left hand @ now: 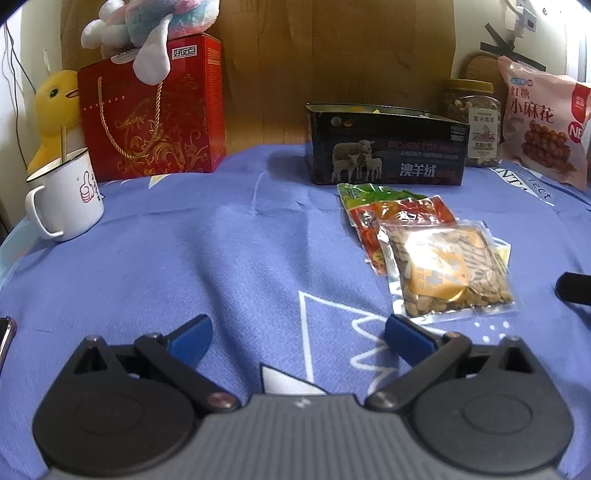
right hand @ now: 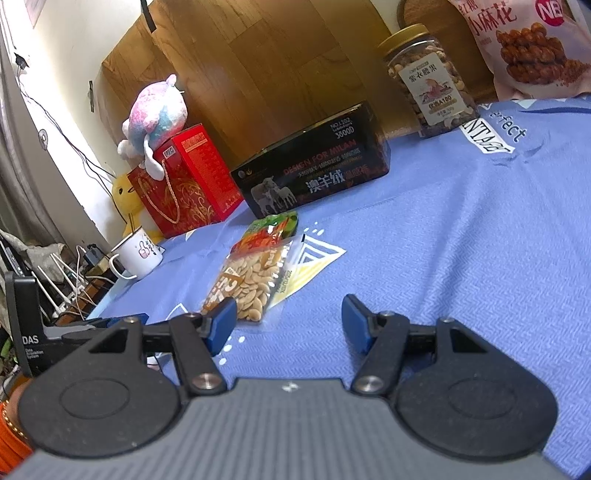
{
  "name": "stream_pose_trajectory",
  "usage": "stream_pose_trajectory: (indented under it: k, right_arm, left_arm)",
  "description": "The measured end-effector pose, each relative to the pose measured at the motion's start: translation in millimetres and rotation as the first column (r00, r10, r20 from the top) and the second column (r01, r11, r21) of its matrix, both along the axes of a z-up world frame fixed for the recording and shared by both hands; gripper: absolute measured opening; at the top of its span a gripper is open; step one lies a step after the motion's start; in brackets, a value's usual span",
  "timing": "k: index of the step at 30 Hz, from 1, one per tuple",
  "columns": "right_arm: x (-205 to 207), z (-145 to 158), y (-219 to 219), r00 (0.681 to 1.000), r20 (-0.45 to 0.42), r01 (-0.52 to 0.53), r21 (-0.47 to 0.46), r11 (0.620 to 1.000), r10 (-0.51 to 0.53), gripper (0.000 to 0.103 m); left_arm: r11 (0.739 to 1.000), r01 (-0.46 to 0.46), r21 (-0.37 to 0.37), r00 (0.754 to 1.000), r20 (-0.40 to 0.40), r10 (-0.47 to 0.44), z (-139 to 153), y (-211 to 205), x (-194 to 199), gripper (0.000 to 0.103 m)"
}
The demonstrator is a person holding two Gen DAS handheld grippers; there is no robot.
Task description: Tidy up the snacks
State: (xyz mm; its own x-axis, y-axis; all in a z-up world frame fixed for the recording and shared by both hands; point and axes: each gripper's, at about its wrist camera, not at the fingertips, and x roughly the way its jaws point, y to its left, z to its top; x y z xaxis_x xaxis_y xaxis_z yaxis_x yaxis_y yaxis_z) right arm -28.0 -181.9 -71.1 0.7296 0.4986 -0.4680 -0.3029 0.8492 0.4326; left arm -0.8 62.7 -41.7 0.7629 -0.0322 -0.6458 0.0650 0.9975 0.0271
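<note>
Left tongs: we see the left tongs (left hand: 299,334) spread wide over the blue printed cloth (left hand: 184,258) on the table, holding nothing.
Right tongs: the right tongs (right hand: 288,319) are likewise spread and hold nothing; the left blue pad (right hand: 221,325) sits just beside the near end of the seed packet.
Snack stack: we find a clear plastic packet of pale seeds with an orange label (left hand: 447,273) lying flat on the cloth, overlapping a red-orange foil packet (left hand: 399,212), which overlaps a green foil packet (left hand: 365,192).
Black box: an open-topped black rectangular box printed with sheep (left hand: 384,151) stands just behind the stack.
Rear right: a clear plastic jar of nuts with a gold lid (left hand: 474,118) stands beside a pink bag of fried twists (left hand: 543,125).
Rear left: a red gift box with a gold rope handle (left hand: 155,110) carries a pastel plush toy (left hand: 147,22); a yellow plush duck (left hand: 55,107) and a white enamel mug (left hand: 66,192) stand near it.
</note>
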Motion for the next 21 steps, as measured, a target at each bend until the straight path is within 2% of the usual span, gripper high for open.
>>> stream_pose_trajectory:
  k: [3, 8, 9, 11, 17, 21]
  right_arm:
    - [-1, 1, 3, 1.000, 0.006, 0.002, -0.018, 1.000, -0.002, 0.065]
    - [1, 1, 4, 1.000, 0.005, -0.006, -0.024, 1.000, 0.006, 0.065]
    - [1, 2, 4, 1.000, 0.005, -0.006, -0.024, 1.000, 0.007, 0.065]
    - [1, 2, 4, 1.000, 0.005, -0.006, -0.022, 1.000, 0.006, 0.065]
    - [1, 2, 3, 1.000, 0.001, -0.007, -0.007, 1.000, 0.007, 0.065]
    - [4, 4, 5, 1.000, -0.001, -0.028, -0.015, 1.000, 0.028, 0.066]
  left_arm:
    - [0.999, 0.031, -0.042, 0.999, -0.008, -0.032, 5, 3, -1, 0.100]
    - [0.976, 0.059, -0.211, 0.998, 0.010, -0.058, 21, 12, 4, 0.100]
    - [0.971, 0.064, -0.232, 0.998, 0.011, -0.063, 23, 13, 7, 0.097]
    - [0.967, 0.070, -0.243, 0.998, 0.010, -0.069, 25, 11, 13, 0.091]
    - [0.969, 0.073, -0.237, 0.996, -0.030, -0.083, 18, 8, 23, 0.091]
    - [0.950, 0.111, -0.291, 0.991, -0.044, -0.129, 18, 9, 22, 0.098]
